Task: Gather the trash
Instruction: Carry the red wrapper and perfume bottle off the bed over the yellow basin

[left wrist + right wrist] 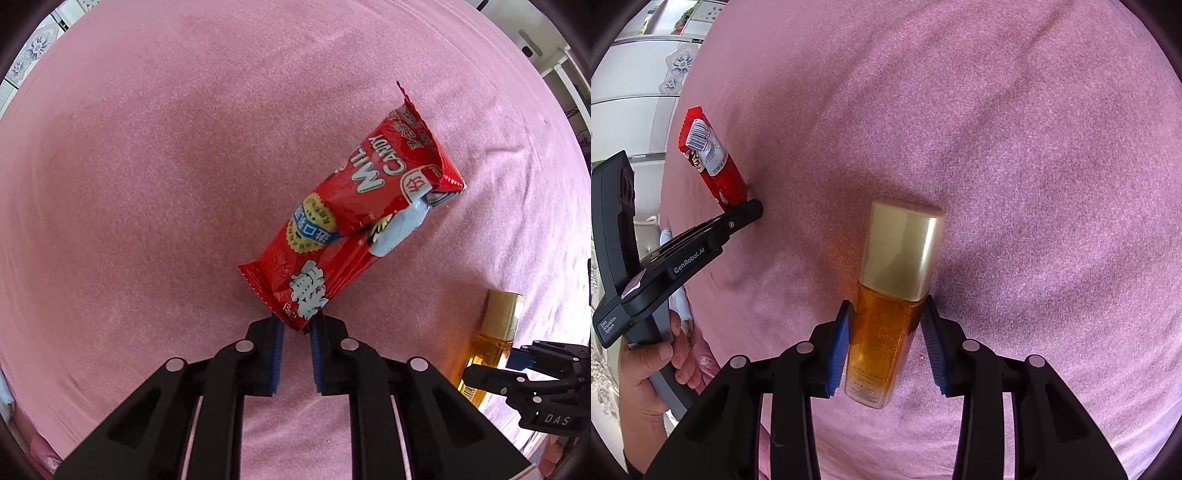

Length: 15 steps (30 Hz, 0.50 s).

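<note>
A red "Milk Candy" wrapper (pixel 354 221) sticks up from my left gripper (pixel 297 328), whose blue pads are shut on the wrapper's lower end above the pink cloth. The wrapper also shows in the right wrist view (pixel 713 162), held by the left gripper (pixel 750 208). An amber bottle with a gold cap (pixel 890 295) lies on the cloth between the blue pads of my right gripper (pixel 888 325). The left pad touches the bottle; a small gap shows at the right pad. The bottle (pixel 495 339) and right gripper (pixel 491 369) also appear at the left wrist view's right edge.
A pink cloth (pixel 147 184) covers the whole surface, with soft folds (pixel 1034 129). A hand (pixel 653 369) holds the left gripper's handle at the cloth's left edge. White cabinets (pixel 631 92) stand beyond that edge.
</note>
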Each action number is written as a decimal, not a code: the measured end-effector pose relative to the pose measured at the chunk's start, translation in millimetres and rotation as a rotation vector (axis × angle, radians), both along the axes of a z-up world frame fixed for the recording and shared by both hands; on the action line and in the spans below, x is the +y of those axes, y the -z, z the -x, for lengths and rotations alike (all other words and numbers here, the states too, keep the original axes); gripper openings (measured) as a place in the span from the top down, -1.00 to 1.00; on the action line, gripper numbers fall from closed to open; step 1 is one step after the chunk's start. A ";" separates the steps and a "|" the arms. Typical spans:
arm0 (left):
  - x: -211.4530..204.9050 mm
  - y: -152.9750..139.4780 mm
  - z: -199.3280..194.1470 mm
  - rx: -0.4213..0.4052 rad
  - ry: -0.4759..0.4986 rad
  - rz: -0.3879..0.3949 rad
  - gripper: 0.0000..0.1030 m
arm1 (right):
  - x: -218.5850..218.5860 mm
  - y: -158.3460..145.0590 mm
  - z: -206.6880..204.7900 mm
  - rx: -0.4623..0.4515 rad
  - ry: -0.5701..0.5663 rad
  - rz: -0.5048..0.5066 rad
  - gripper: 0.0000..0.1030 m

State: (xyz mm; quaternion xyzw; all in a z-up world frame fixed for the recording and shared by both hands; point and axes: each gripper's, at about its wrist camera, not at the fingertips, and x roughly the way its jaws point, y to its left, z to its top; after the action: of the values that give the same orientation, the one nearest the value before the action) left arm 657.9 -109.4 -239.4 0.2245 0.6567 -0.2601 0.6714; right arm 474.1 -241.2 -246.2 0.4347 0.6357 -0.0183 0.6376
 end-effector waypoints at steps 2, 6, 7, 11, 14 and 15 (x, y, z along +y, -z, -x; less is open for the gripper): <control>3.1 -0.8 11.4 0.025 -0.004 0.029 0.75 | -4.2 -0.8 11.0 -0.002 0.006 -0.005 0.32; 8.7 -4.2 43.0 0.060 -0.022 0.084 0.75 | -11.4 -1.0 33.4 0.005 -0.003 -0.004 0.33; 9.9 -4.5 50.9 0.076 -0.031 0.102 0.75 | -13.1 -2.0 40.4 0.006 -0.006 -0.001 0.34; 13.7 -6.7 88.0 0.138 -0.072 0.181 0.75 | -21.6 -9.3 73.6 0.009 -0.019 0.015 0.34; 18.1 -7.1 117.7 0.187 -0.117 0.246 0.75 | -30.1 -12.0 104.8 0.015 -0.022 0.017 0.34; 18.9 -7.1 128.2 0.207 -0.130 0.268 0.75 | -33.9 -12.2 115.6 0.014 -0.019 0.013 0.34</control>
State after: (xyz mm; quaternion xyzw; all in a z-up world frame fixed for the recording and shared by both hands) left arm 529.7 -90.6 -232.3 0.0624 0.6950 -0.3231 0.6393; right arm 358.5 -275.1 -234.0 0.4241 0.6442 -0.0193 0.6362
